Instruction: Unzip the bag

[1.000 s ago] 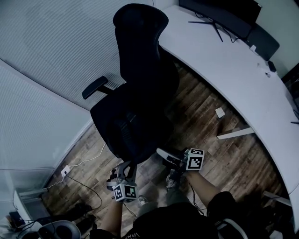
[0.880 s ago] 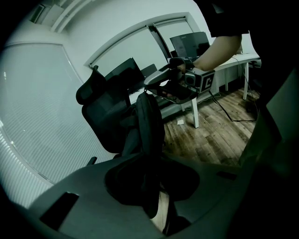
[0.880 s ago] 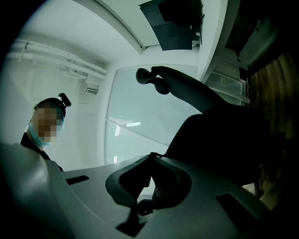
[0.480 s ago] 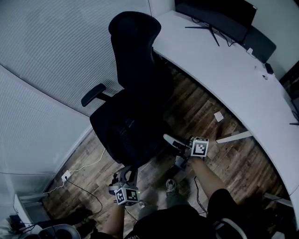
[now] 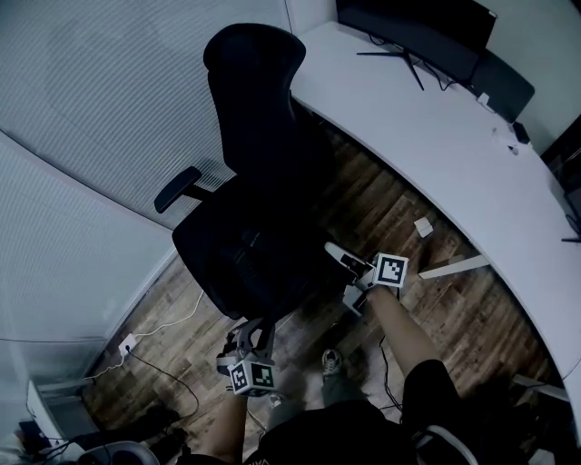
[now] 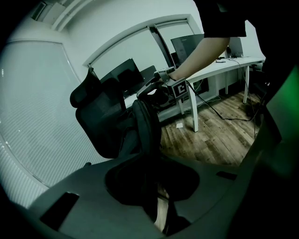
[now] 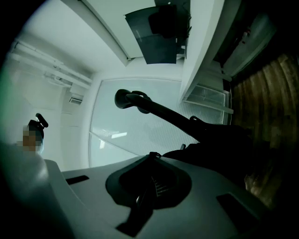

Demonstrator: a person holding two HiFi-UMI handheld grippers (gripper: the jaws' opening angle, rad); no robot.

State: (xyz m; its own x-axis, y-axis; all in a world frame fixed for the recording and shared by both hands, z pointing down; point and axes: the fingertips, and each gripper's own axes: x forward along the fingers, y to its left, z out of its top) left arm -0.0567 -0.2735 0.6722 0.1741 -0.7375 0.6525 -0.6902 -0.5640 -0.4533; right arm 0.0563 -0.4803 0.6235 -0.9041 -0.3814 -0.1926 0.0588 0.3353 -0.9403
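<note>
A black bag (image 6: 143, 125) stands upright on the seat of a black office chair (image 5: 259, 118); in the head view it merges with the dark seat (image 5: 259, 263). My left gripper (image 5: 243, 331) sits at the seat's near edge, shut on the bag's near edge, which runs down between its jaws (image 6: 152, 186). My right gripper (image 5: 334, 252) is at the bag's top on the right side, and shows there in the left gripper view (image 6: 156, 86) too. Its jaws are shut, with a small dark zipper pull (image 7: 152, 155) pinched at the tips.
A curved white desk (image 5: 436, 127) with a monitor (image 5: 418, 27) runs along the right, its leg (image 5: 454, 268) close to my right arm. A wall socket (image 5: 127, 343) and cables (image 5: 168, 313) lie on the wooden floor at left. A paper scrap (image 5: 424, 227) lies under the desk.
My right gripper has moved up and to the right, away from the left one. The left gripper has dropped slightly toward me, still gripping the bag.
</note>
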